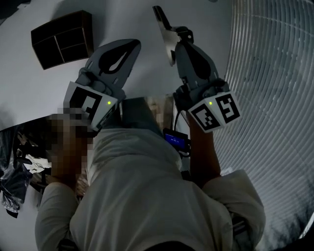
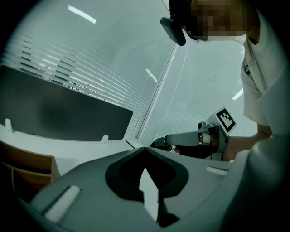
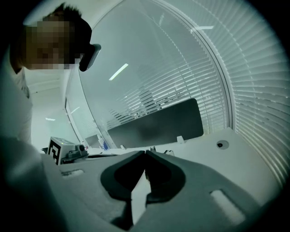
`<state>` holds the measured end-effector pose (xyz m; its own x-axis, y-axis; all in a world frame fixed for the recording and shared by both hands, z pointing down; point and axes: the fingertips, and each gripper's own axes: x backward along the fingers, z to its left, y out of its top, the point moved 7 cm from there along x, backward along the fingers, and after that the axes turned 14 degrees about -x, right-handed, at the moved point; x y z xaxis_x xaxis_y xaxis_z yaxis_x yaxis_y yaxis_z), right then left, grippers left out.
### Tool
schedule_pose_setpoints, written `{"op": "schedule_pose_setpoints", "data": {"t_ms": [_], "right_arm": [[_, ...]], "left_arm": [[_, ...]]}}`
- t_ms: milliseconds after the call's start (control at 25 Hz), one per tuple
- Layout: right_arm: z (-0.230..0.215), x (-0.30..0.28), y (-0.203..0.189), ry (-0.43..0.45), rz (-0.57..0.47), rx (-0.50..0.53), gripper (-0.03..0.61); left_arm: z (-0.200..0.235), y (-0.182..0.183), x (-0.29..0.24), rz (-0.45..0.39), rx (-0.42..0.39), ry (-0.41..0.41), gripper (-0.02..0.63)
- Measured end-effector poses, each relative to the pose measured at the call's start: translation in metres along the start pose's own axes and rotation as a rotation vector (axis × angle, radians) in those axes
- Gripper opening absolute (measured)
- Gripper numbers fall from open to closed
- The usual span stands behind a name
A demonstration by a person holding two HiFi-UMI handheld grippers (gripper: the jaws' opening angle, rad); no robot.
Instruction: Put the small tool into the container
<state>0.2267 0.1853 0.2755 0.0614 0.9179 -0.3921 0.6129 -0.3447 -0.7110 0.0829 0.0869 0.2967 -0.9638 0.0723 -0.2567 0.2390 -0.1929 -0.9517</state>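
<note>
Right gripper (image 1: 177, 35), jaws seemingly pinching the small tool (image 1: 160, 14), hangs well right of the container (image 1: 61, 39); left gripper (image 1: 131, 45) closed, empty. Next, likely: carry it over a compartment.

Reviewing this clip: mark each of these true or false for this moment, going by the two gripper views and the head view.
1. The left gripper has its jaws closed on nothing. True.
2. The right gripper has its jaws wide apart. False: their tips meet.
3. The dark compartmented container sits at the head view's right, by the blinds. False: it sits upper left on the white table.
4. The small tool is outside the container, near the right gripper's tip. True.
</note>
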Motion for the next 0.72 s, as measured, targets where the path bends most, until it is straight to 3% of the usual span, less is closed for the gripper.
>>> {"op": "schedule_pose_setpoints", "data": {"t_ms": [520,720], "right_arm": [[0.066,-0.019,0.010,0.112,0.036,0.101,0.008],[0.112,-0.056,-0.004,0.167,0.084,0.146,0.006]], "left_arm": [[0.026,0.027,0.061,-0.055,0.002,0.139,0.003],[0.059,0.021,0.109,-0.069,0.028,0.210,0.003]]}}
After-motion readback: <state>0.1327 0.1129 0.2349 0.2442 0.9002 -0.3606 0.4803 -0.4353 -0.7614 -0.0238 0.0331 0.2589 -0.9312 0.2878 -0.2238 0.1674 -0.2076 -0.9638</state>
